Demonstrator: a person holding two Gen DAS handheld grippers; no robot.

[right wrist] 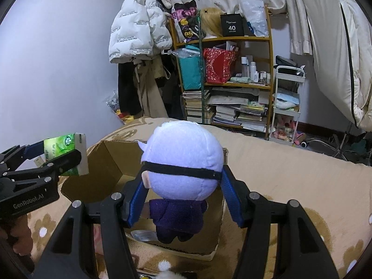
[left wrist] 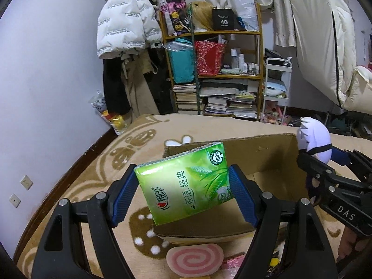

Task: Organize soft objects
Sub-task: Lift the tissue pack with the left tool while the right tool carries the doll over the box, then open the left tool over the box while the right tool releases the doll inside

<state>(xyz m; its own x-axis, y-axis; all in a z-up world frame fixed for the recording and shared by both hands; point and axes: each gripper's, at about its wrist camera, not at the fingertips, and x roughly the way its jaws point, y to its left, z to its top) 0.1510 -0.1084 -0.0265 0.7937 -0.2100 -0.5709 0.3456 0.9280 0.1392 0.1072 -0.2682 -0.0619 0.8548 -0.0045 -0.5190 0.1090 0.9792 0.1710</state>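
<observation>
My left gripper is shut on a green tissue pack, tilted, above the near left part of an open cardboard box on the bed. In the right wrist view the same pack hangs at the far left over the box's left flap. My right gripper is shut on a plush doll with a pale lilac head, black headband and purple body, held over the box. That doll shows at the right edge of the left wrist view.
A beige patterned blanket covers the bed. A pink swirl cushion and small soft items lie in front of the box. Behind stand a cluttered shelf, hanging coats and a white cart. A clear packet lies inside the box.
</observation>
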